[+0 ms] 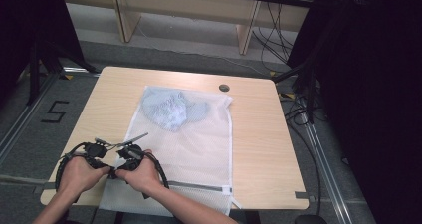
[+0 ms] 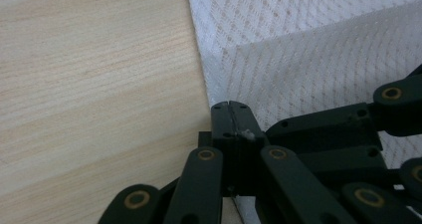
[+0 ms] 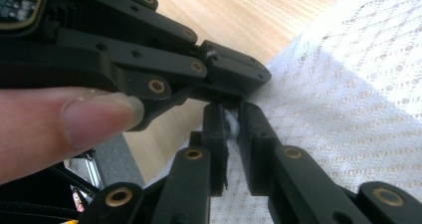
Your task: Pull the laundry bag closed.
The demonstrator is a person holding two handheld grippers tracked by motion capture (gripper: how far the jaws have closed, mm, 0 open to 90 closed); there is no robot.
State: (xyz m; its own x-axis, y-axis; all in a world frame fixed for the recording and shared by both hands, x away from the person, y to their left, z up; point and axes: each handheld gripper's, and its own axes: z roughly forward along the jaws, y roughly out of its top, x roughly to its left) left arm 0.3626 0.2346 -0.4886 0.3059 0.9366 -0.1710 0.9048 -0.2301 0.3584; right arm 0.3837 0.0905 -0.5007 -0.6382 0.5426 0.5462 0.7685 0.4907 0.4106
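The left gripper [image 2: 231, 115] has its jaws pressed together on the edge of the mesh bag [image 1: 199, 144]; the right gripper [image 3: 230, 122] pinches something small and white there; the bag lies flat on the table [image 1: 259, 134], with blue cloth [image 1: 171, 109] inside at its far end.

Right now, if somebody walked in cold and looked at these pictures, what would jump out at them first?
Most likely the white mesh laundry bag spread across the middle of the wooden table, with a pale blue garment bunched inside its far end. Next, the left gripper and right gripper meeting at the bag's near left edge, jaws pinched together on the mesh.
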